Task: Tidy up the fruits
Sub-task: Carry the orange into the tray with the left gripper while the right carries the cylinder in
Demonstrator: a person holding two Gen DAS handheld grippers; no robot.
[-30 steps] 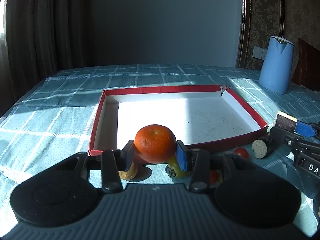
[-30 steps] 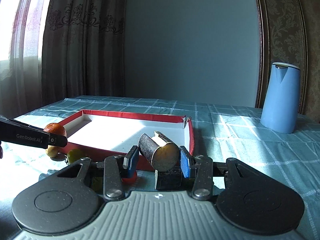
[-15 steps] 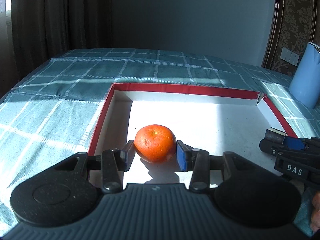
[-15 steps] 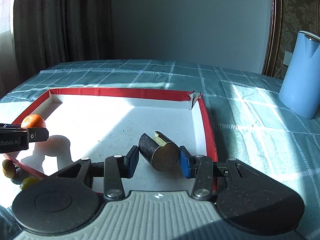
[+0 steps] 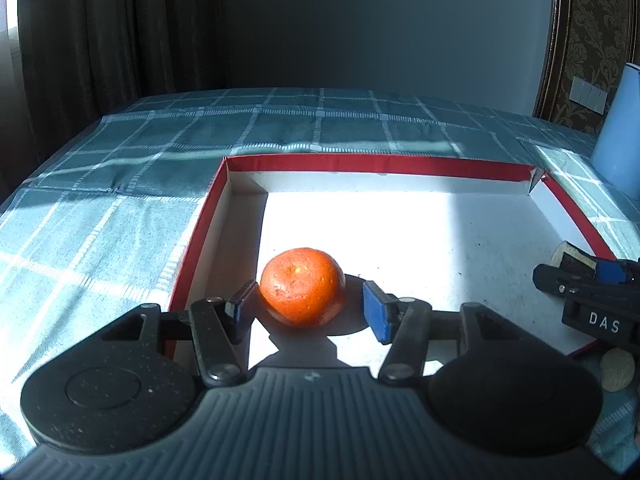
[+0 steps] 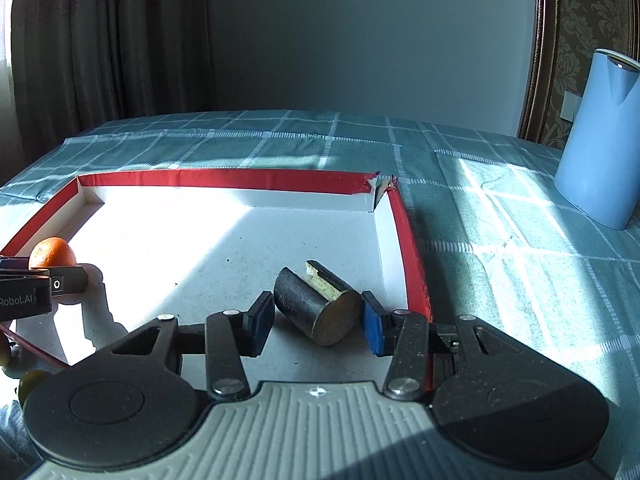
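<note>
Since down on the white floor of the red box (image 5: 440,165), near its left wall, no more need to squeeze the orange (image 5: 302,286): left gripper (image 5: 308,308) opening, pads off it. Same on the right: dark log piece (image 6: 317,305) resting inside, right gripper (image 6: 316,326) opening, gaps showing.

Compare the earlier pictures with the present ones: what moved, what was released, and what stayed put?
Both grippers carried their loads from the tablecloth's near side into the red-rimmed box. The left gripper is opening off the orange, which now rests on the box floor; the right gripper is opening off the dark cylinder piece. Box and blue jug stayed put.
</note>
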